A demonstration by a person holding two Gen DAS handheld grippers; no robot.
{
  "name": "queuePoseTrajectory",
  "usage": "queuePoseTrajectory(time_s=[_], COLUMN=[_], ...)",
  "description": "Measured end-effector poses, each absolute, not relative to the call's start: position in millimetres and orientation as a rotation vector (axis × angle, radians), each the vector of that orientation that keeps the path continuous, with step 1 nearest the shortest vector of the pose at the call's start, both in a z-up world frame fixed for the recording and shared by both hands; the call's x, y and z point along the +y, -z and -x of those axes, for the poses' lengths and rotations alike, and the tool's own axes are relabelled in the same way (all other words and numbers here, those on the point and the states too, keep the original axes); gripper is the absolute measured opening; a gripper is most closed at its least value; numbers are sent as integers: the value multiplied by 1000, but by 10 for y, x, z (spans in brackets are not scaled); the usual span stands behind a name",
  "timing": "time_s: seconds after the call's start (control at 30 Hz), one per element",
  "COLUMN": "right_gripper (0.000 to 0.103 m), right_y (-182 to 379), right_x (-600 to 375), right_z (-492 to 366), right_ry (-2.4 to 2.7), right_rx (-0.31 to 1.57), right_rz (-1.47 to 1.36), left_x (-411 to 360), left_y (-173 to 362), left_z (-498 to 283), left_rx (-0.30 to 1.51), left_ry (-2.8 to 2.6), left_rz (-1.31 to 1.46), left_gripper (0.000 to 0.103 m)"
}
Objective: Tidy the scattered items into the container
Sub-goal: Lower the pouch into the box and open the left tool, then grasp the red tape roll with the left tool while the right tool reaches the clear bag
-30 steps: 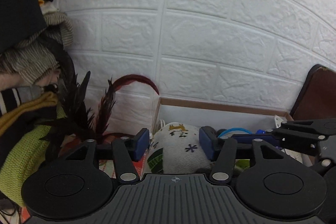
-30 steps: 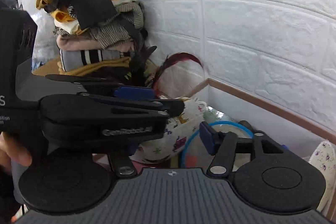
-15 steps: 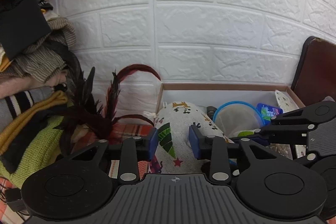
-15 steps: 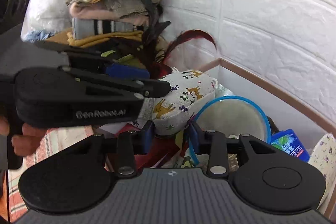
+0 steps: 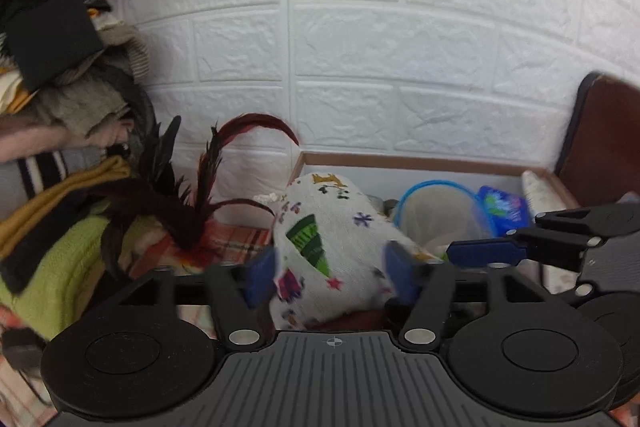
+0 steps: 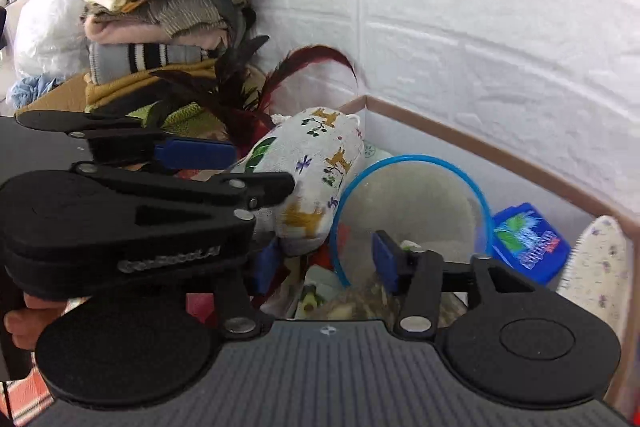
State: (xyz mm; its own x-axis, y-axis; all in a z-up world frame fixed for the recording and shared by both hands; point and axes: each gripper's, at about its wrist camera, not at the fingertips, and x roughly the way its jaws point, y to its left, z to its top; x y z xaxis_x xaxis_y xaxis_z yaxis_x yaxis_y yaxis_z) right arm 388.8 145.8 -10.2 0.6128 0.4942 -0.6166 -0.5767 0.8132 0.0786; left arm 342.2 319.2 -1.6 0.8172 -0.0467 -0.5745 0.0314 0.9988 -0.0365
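Bulging soft printed-cloth pouch (image 5: 328, 239), perhaps touching cardboard box (image 5: 400, 161)

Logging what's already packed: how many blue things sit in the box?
2: a blue-rimmed sieve in the box's middle, a blue packet right of it. More may be hidden.

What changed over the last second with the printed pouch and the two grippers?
The left gripper narrowed around the printed pouch half a second ago and has since spread wide, fingers flanking it without clamping. The right gripper also closed, then reopened. The pouch still leans at the box corner; the blue-rimmed tub and feathers stayed put.
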Motion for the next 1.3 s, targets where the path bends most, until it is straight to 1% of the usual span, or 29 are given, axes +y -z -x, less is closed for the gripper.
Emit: queuePoseTrajectory(time_s=[0.03,0.1,0.17,0.2,0.3,0.4,0.47,0.67,0.83,0.97,1.3], right_gripper=[81,83,83,84,90,93,98,99,99,99,99], right_y=[73,13,-40,-66,-136,-170,-161,-9,139,279,695], right_x=[1410,1314,1201,1144,909,600,347,-386,-962,-1375,-2049], right_z=[-3811,-3661,-3500,-3418,-3135,-2809,-2582,-2025,-1727,-1586,-1581], right_ry=[-627,-639,-645,-648,-641,-620,-602,-533,-469,-410,-247], right_rx=[648,610,594,586,554,518,497,478,498,513,571], right_rz=[131,135,132,130,115,96,78,44,12,-13,-98], left_x=[3176,3094,2960,2883,2626,2311,2060,1258,658,219,-356], left_y=[-29,-109,-160,-179,-209,-213,-186,16,228,360,696], left_z=[-3337,-3165,-2982,-2884,-2602,-2349,-2191,-1824,-1720,-1669,-1865], left_rx=[610,607,600,595,579,574,565,544,566,548,598], left_ry=[56,78,80,80,110,162,192,262,297,297,332], left_rz=[56,87,96,99,111,112,97,72,91,36,-52], left_gripper=[93,96,102,103,103,103,103,103,103,103,103])
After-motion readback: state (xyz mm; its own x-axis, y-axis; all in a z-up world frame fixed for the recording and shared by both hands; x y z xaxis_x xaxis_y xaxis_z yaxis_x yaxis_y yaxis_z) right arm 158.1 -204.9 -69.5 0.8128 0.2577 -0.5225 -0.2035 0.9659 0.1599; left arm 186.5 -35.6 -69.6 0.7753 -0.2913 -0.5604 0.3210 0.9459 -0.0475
